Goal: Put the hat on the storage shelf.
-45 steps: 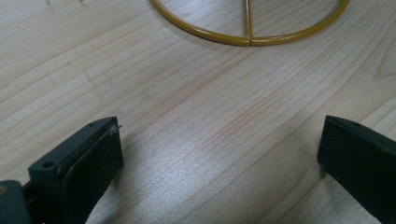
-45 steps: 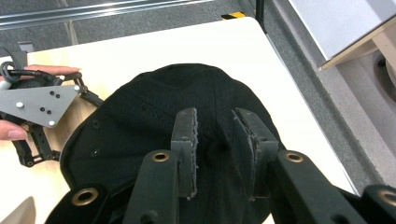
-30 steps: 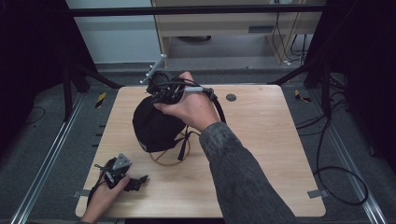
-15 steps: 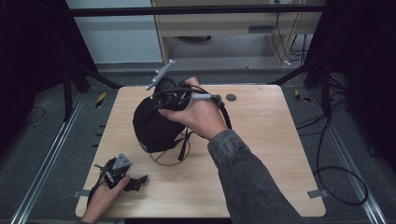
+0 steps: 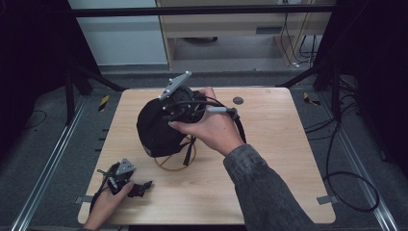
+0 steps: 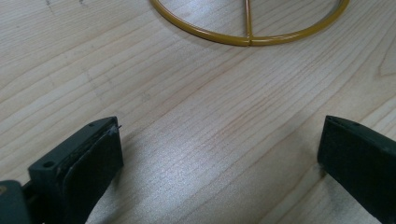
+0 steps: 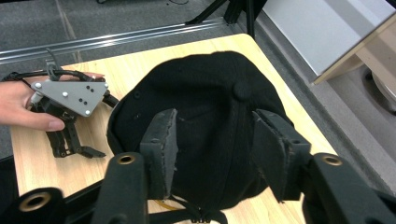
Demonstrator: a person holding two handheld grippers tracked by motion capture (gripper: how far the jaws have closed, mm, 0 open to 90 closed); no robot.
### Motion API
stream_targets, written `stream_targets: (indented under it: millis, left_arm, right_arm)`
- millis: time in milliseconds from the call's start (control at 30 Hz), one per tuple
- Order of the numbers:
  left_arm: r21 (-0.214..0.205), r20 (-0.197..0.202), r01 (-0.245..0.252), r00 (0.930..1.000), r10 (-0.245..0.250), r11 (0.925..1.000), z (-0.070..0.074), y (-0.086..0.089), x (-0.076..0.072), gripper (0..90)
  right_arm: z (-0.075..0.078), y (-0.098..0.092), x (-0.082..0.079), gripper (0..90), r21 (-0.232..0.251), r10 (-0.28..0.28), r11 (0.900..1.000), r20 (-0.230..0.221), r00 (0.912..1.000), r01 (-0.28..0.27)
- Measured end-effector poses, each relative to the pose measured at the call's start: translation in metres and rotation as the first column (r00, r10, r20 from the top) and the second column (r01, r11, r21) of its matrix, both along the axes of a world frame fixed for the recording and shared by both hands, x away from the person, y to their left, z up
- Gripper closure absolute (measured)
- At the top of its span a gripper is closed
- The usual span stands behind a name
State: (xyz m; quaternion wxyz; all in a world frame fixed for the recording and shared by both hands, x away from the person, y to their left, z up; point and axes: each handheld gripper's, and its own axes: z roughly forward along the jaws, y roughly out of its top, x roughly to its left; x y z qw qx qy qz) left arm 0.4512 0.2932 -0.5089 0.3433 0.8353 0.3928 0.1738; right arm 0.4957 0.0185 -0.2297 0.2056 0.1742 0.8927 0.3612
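**A:** Since a second ago your right hand (image 5: 211, 126) has swung its gripper round over the cap; the grey plate that pointed up and left now stands higher and more toward the back edge. Your left hand has stayed at the near left corner.

**B:** Start near me, then. What is my left doing?

**A:** Your left hand (image 5: 103, 204) rests on the table (image 5: 269, 192) at its near left corner, with the left gripper (image 5: 139, 186) lying low on the wood. In the left gripper view its jaws stand wide apart with bare tabletop between them, gripping nothing. Just ahead of them lies the yellow wire ring (image 6: 250, 35), flat on the wood.

**B:** And the ring from above?

**A:** It peeks out from under the near edge of the black cap (image 5: 156, 126), near the table's middle.

**B:** My right?

**A:** Your right gripper (image 7: 212, 154) hangs over the cap's crown. Its jaws are parted about halfway, one on each side of the crown near the top button, pads close to the fabric. I cannot tell whether they touch it; they have not closed on it.

**B:** Farther back?

**A:** A small dark round disc (image 5: 237, 100) sits on the table near the far edge, apart from the cap.
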Motion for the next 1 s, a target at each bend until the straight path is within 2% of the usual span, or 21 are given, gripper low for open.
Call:
stream_targets:
  millis: [500,767,1000]
  left_arm:
    - [0.0,0.0,0.0,1.0,0.0,1.0,0.0,0.0,0.0,0.0]
    - [0.0,0.0,0.0,1.0,0.0,1.0,0.0,0.0,0.0,0.0]
    - [-0.001,-0.001,-0.001,1.0,0.001,1.0,0.0,0.0,0.0,0.0]
  right_arm:
    - [-0.007,-0.026,-0.008,21.4,0.025,-0.07,0.9973,0.034,0.997,0.069]
    - [-0.011,-0.042,-0.013,13.5,0.02,-0.103,0.9946,0.041,0.9938,0.102]
    - [-0.013,-0.057,-0.017,10.8,0.022,-0.13,0.9914,0.048,0.9903,0.129]
